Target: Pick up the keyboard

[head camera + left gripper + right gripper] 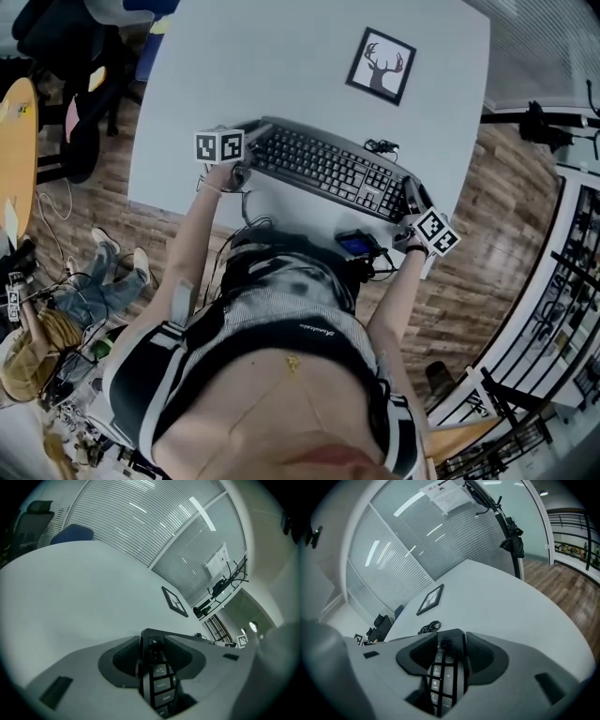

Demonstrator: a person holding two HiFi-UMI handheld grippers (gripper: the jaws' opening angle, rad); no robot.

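Black plastic keyboard (328, 169) sits near the front of the pale grey bench (281, 66), perhaps barely off it. My left tongs (152, 665) are clenched on one short end, my right tongs (447, 667) on the other. Stiff and light, I judge; end grips suit.

The person's left forearm (199, 234) and right forearm (397, 292) stretch forward and slightly outward, elbows bent. The left gripper (246, 169) has its jaws pressed onto the left end of the keyboard (328, 169). The right gripper (414, 202) clamps the right end likewise. Both wrists appear roughly level, though the marker cubes partly hide them.
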